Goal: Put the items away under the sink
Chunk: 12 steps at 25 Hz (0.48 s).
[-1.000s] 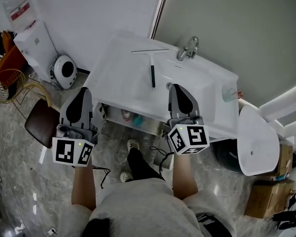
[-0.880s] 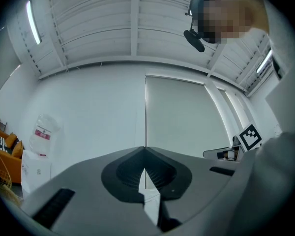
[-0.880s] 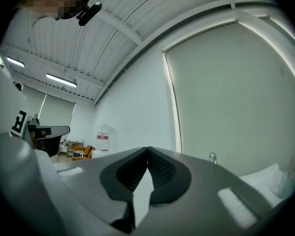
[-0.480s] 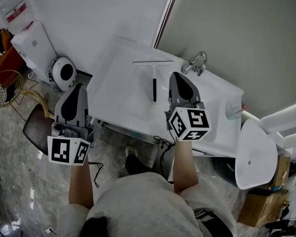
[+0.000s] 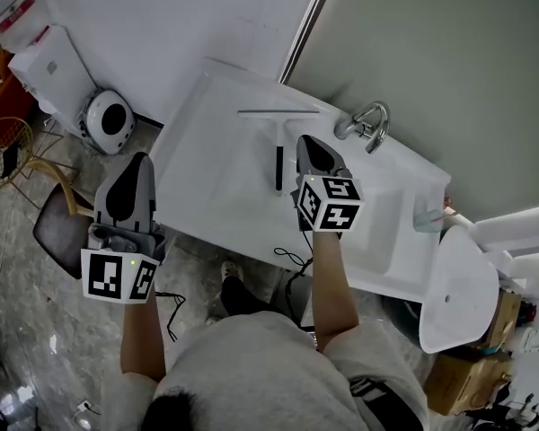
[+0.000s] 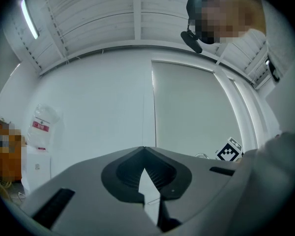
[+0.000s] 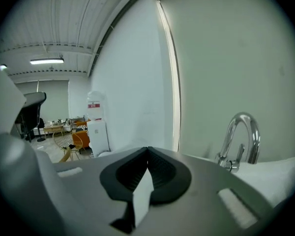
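Squeegee [image 5: 278, 160] lies on the sink [image 5: 214, 171], with the right gripper [image 5: 309, 147] at its three o'clock, jaws together and empty. Left gripper [image 5: 136, 163], likewise closed on nothing, hangs at the sink's eight o'clock.

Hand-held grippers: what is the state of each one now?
Left hand-held gripper: closed, empty.
Right hand-held gripper: closed, empty.

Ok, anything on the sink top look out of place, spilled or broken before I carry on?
Nothing looks spilled or damaged. The only loose thing is the squeegee, lying flat on the sink counter left of the faucet, handle toward the person. It is not yet put away.
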Tool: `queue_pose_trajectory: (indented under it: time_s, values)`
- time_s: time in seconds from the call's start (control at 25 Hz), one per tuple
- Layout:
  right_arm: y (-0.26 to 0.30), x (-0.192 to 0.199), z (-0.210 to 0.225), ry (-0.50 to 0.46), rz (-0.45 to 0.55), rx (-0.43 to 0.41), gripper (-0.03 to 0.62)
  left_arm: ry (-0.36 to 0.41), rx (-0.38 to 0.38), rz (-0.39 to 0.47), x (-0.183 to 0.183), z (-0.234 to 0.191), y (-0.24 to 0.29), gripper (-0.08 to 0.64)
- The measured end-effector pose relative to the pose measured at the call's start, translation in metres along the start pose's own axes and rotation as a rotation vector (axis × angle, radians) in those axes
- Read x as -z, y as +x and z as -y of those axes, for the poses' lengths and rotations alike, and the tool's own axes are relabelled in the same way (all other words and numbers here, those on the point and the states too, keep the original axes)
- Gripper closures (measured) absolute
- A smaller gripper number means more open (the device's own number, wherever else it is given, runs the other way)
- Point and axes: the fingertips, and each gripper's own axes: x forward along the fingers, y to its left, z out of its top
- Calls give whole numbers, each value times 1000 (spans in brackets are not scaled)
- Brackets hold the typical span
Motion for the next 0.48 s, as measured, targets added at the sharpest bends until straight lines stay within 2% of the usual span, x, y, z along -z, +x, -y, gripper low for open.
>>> queue_pose_trajectory:
  time_s: [0.32,0.48]
  values:
    - [51,75,27,53,-166,10,578,-10,-46,-64,30,-9,20,561]
    - [77,104,36,70,-231,10,545,-6,-68,-96,42,-14,25,561]
